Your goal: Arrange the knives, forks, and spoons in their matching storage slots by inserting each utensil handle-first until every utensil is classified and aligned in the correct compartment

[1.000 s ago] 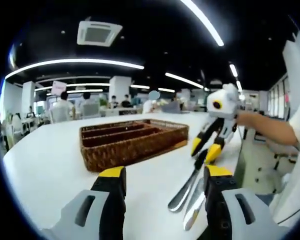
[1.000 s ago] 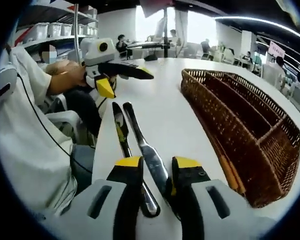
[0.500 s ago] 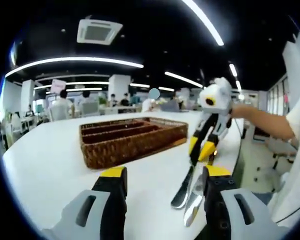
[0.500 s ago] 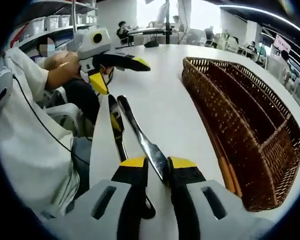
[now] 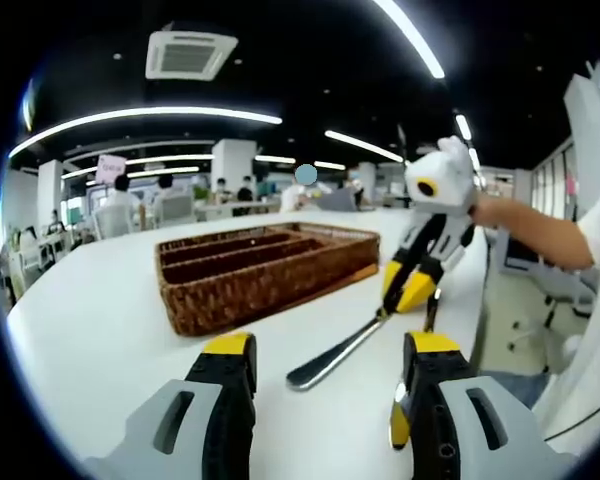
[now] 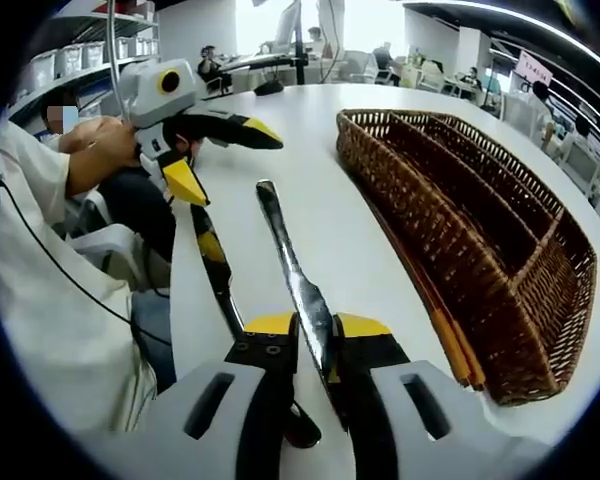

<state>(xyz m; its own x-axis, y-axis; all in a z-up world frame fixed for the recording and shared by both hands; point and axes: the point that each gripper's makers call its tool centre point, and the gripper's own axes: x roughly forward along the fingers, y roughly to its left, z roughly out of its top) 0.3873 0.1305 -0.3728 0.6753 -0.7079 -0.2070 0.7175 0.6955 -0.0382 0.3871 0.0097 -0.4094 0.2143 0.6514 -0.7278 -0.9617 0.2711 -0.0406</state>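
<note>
In the right gripper view, the left gripper (image 6: pixel 225 150) hangs at the far left over the table edge, jaws spread and holding nothing. Just right of it a black-and-yellow-handled utensil (image 6: pixel 212 262) lies flat on the white table (image 6: pixel 310 190) (what kind it is I cannot tell). Next comes the knife (image 6: pixel 290 265), pinched between the jaws of the right gripper (image 6: pixel 315 335), its free end pointing away. Furthest right sits the wicker tray (image 6: pixel 450 230), its long slots bare.

In the left gripper view, the tray (image 5: pixel 265 270) sits left of centre and the knife (image 5: pixel 340 350) slants above the table beneath the right gripper (image 5: pixel 410 290).

The step in hand looks like the first pick: knife gripped, not yet stowed. The next move calls for swinging it right over the tray, lining it with one slot, and sliding it in handle-first.
</note>
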